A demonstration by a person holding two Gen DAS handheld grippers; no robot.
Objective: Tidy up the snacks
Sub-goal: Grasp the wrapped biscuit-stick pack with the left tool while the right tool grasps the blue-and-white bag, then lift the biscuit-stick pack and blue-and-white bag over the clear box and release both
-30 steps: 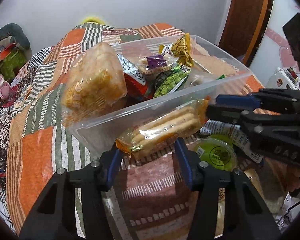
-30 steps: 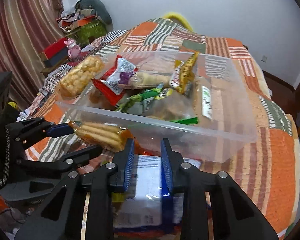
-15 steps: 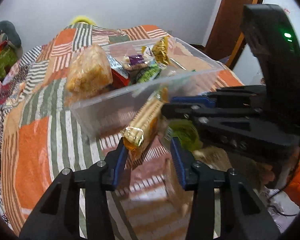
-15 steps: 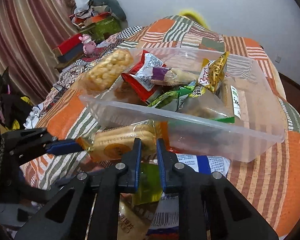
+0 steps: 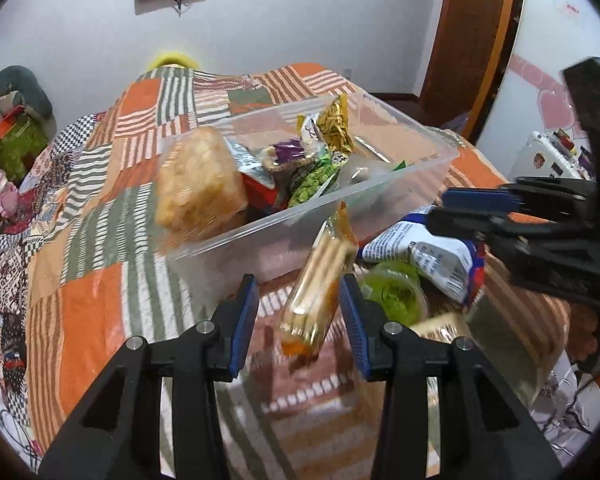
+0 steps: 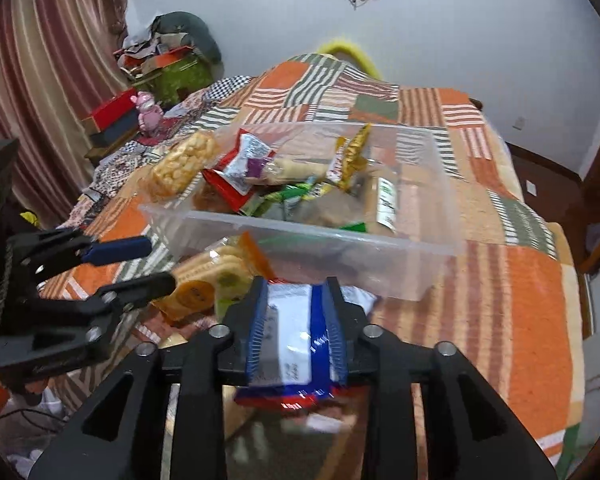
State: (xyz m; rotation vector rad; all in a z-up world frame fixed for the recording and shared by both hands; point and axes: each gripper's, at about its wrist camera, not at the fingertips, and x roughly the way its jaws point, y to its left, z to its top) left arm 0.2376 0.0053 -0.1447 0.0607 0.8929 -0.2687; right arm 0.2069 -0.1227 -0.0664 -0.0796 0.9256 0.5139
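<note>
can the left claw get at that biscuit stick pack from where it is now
Probably yes: the biscuit stick pack already sits between the open left claw fingers, outside the clear bin, nothing blocking it.

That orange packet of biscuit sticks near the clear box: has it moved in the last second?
Yes. The biscuit packet swung from lying crosswise along the clear box front wall to pointing at it, between the left gripper fingers.

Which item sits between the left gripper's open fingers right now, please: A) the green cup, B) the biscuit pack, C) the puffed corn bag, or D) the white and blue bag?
B: the biscuit pack stands tilted between the open fingers of the left gripper, in front of the bin.
</note>
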